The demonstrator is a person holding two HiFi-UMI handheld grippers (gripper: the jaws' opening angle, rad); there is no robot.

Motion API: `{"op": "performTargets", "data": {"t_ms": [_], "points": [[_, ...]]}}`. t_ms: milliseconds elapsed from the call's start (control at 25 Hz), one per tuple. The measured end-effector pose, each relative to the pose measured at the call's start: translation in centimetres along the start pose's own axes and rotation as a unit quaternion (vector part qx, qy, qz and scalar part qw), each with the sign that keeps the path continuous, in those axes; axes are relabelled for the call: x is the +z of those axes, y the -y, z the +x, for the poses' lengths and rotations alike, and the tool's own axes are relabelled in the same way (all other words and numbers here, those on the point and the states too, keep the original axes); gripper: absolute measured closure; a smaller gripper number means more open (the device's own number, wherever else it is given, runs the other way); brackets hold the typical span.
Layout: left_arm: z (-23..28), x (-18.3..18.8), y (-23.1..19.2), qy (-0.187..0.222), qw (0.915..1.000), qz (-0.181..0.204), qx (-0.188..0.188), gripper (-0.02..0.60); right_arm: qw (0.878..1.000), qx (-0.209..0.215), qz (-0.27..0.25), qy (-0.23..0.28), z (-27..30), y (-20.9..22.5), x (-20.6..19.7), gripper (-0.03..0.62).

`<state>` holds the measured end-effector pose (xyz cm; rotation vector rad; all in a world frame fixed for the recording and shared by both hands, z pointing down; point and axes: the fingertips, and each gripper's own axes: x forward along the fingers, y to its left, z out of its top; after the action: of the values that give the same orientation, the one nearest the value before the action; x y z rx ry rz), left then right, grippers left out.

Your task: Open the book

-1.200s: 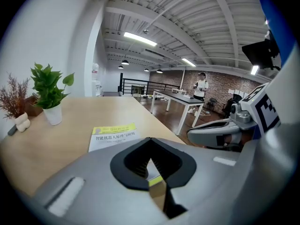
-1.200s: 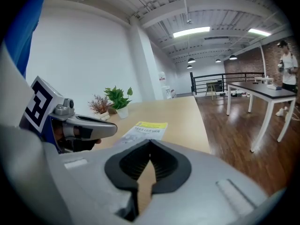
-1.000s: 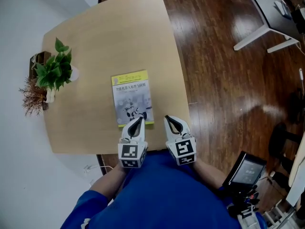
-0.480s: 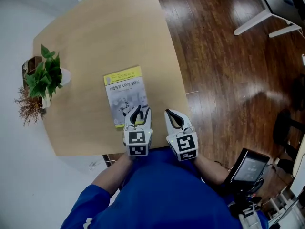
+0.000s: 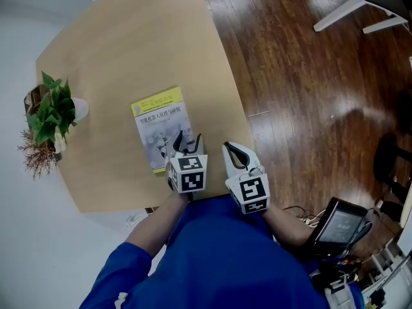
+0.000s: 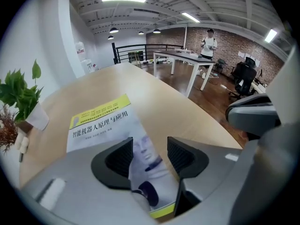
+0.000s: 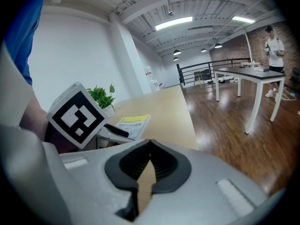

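So, a pale wooden table with rounded corners (image 5: 122,50) is seen filling the upper left of the head view, set on a dark glossy plank floor (image 5: 302,89); a leafy green potted plant (image 5: 50,111) is parked at the table's left edge; a red brick wall (image 6: 234,46) and a long white desk (image 6: 178,55) are picked up at the back of the left gripper view. The thin book with a yellow-banded grey cover (image 5: 159,126) is laid flat and closed, left of frame centre, near the table's lower edge. The left gripper (image 5: 187,140) is held over the book's lower right part; its jaws have just been opened wide, the cover is seen through the gap, nothing is pinched; contact can't be made out. The right gripper (image 5: 228,148) is kept just right of the book, apart from it; its jaws are pressed together with nothing between.
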<state>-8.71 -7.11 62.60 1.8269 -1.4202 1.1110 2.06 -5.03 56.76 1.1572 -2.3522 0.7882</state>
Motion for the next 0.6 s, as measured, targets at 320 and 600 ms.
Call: {"op": "performTargets", "data": {"t_ms": [320, 600], "points": [[0.9, -0.8, -0.7, -0.028, 0.9994, -0.006, 0.019, 0.345, 1.000, 0.003, 0.001, 0.001, 0.2, 0.1, 0.0, 0.591], [1.3, -0.9, -1.2, -0.036, 0.9987, -0.008, 0.036, 0.388, 1.000, 0.008, 0.003, 0.001, 0.7, 0.3, 0.0, 0.591]]}}
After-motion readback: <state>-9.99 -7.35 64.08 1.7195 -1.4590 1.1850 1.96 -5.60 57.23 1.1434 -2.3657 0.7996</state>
